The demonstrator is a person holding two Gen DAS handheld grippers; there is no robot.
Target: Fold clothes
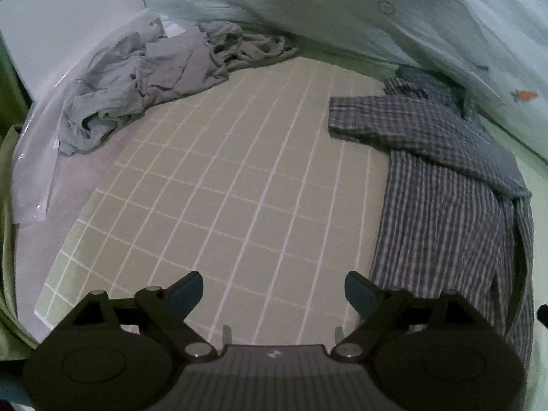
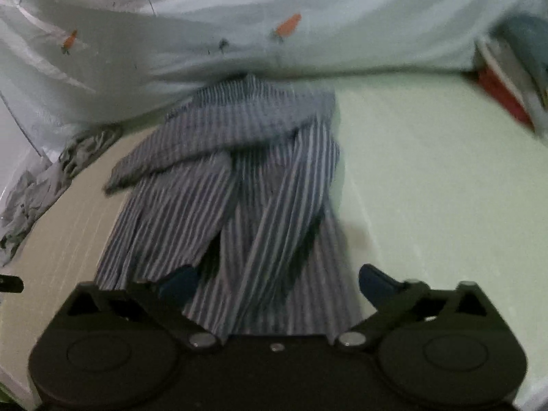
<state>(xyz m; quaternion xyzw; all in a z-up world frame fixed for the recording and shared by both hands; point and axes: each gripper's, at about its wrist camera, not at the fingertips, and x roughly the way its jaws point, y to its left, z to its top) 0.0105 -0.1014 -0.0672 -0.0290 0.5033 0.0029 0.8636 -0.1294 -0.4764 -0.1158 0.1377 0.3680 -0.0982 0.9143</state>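
Showing both grippers with fingers spread wide and nothing clamped, the two wrist views catch a pause between folds. The left gripper (image 1: 274, 291) hangs over the bare gridded mat (image 1: 219, 178), its fingers (image 1: 186, 291) framing only mat squares; the plaid shirt (image 1: 445, 178) lies to its right, near but apart from the fingers, one sleeve (image 1: 363, 116) folded across toward the mat's middle. The right gripper (image 2: 277, 284) sits directly above the same shirt (image 2: 239, 188), whose lower body runs down between the fingers (image 2: 376, 284) and passes beneath the gripper body (whether cloth brushes the left finger cannot be told through the blur); neither pad presses on it, so the shirt counts as lying free.

The shirt's placement seems deliberate: laid lengthwise at the mat's edge, partly on the pale green sheet (image 2: 428, 171), collar end away near the carrot-print fabric (image 2: 239, 34), so sleeves can be turned inward first. The crumpled grey garments (image 1: 137, 78) are heaped at the far left corner, well apart, probably waiting their turn. The wide fingers suggest readiness for a fresh pinch on the hem nearest the right gripper.
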